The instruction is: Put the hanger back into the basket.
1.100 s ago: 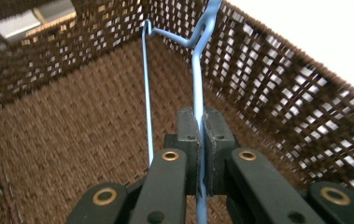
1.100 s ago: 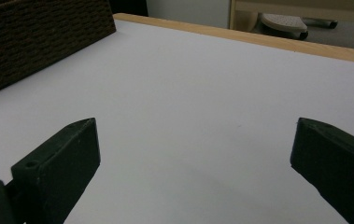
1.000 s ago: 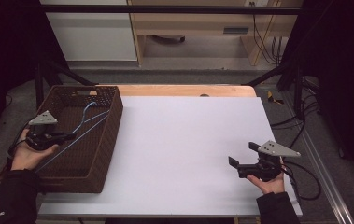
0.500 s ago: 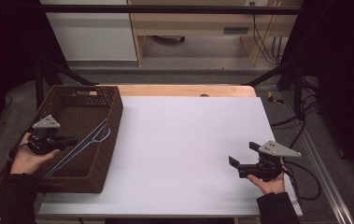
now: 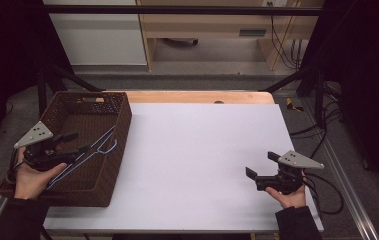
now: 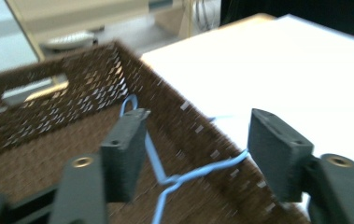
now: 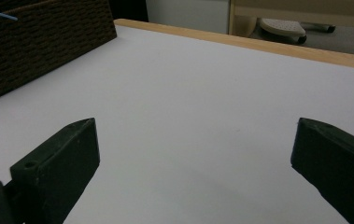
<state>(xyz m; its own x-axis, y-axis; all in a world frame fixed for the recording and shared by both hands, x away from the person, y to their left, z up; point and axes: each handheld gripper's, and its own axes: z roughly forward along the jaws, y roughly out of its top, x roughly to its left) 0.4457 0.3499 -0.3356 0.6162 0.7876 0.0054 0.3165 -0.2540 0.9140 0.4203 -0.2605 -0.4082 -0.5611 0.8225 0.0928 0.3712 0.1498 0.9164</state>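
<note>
A thin blue wire hanger [image 5: 84,159] lies slanted inside the brown wicker basket [image 5: 119,137] at the table's left, its hook end [image 6: 129,103] up against the right wall. My left gripper [image 5: 78,142] hovers over the basket. Its jaws have just been opening and now stand open [image 6: 195,140]. The hanger wire [image 6: 188,176] runs below the gap, and neither pad touches it. My right gripper [image 5: 261,165] rests near the table's front right, open [image 7: 193,140] over the bare white tabletop [image 7: 188,84], with nothing between its jaws.
The white tabletop [image 5: 202,150] stretches from the basket to the right edge, with a wooden strip [image 5: 197,96] along its far side. Black cables [image 5: 322,185] trail off the right edge. A cabinet and shelf stand behind the table.
The left gripper has opened and let go of the hanger, which has settled lower in the basket against the right wall. The left hand has drawn back slightly. The right gripper has not moved.
</note>
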